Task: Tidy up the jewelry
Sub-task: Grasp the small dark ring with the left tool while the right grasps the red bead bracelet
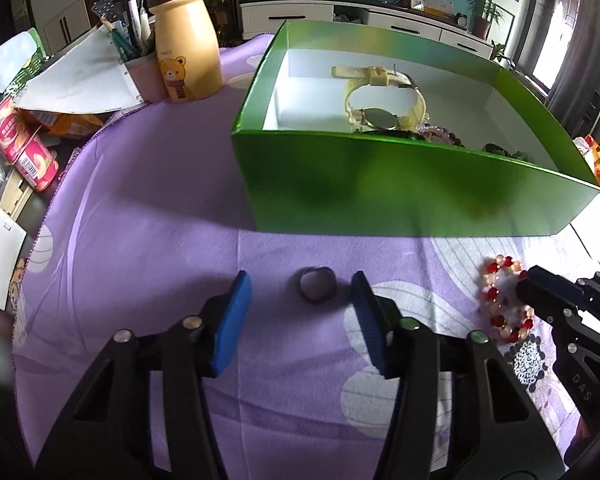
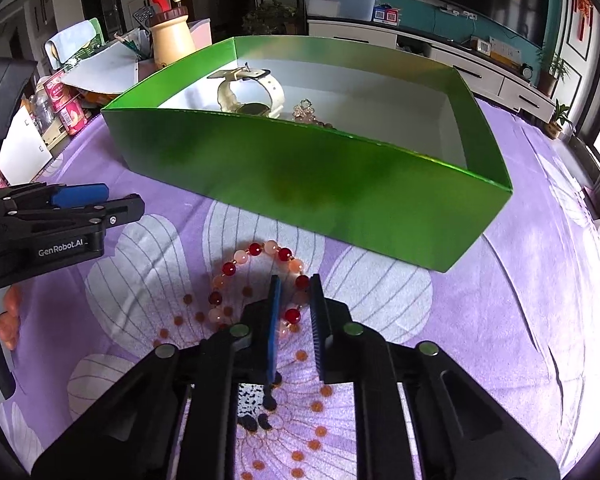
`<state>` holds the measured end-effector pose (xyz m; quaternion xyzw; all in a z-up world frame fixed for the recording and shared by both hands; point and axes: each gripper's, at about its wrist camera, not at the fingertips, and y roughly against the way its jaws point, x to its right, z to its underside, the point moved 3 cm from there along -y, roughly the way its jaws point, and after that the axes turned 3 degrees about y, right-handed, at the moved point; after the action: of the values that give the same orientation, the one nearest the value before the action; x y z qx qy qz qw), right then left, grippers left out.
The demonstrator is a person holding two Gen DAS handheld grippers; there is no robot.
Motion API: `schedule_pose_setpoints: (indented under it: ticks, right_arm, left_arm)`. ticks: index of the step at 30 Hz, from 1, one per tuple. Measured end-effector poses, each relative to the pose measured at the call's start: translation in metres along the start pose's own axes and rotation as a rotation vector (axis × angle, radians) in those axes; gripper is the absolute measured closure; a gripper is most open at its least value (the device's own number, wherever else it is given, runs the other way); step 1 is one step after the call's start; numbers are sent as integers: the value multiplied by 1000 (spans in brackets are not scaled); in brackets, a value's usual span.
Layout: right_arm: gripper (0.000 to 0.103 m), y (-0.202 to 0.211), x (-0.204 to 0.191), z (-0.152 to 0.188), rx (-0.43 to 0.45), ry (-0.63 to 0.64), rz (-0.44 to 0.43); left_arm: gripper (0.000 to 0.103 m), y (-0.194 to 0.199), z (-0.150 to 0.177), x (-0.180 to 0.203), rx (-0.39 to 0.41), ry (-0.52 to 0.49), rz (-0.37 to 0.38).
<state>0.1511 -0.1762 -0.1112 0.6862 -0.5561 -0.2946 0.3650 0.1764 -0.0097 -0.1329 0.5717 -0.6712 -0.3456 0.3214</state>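
A dark ring (image 1: 315,289) lies on the purple flowered cloth (image 1: 160,208), in front of a green box (image 1: 380,184). My left gripper (image 1: 300,277) stands open around the ring, one blue pad on each side and neither touching it. To its right a red and pink beaded bracelet (image 2: 256,249) lies on the cloth. My right gripper (image 2: 295,280) is shut narrowly on the bracelet's near side, with a red bead between its pads. The box (image 2: 300,172) holds a cream watch (image 1: 384,100) and other beads (image 1: 440,134).
At the back left stand a cream bear bottle (image 1: 188,48), a pen cup (image 1: 140,76), papers and red tins (image 1: 24,148). A person's fingers (image 2: 10,316) hold the left gripper (image 2: 96,200). The box's near wall rises just beyond both grippers.
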Motion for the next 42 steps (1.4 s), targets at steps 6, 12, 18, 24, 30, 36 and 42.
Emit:
schedule_pose_setpoints:
  ticks: [6,12,18,24,30,36,42]
  right_arm:
    - [96,2,0,2,9,-15,-7]
    - [96,7,-1,8,14,-43,-32]
    - [96,25,-1,6,53,-43,-34]
    - [96,53,-3,0,116,-20,-15]
    - [96,73,-1,-2,152,-26,-9]
    - [96,91,2,-3,182,-40,-7]
    - [96,104,5,-6,210,-44,-12]
  left_arm:
    - [80,2,2,6,19,-28,16]
    - [84,4,4,9,18,-30,19]
    - [84,10,7,10,18,-32,33]
    - [84,26,9,14,44,-40,54]
    - [84,48,8,21,69,-54,79]
    - [84,64,9,26,83,-61,98]
    - [84,77,7,31,96,-70,100]
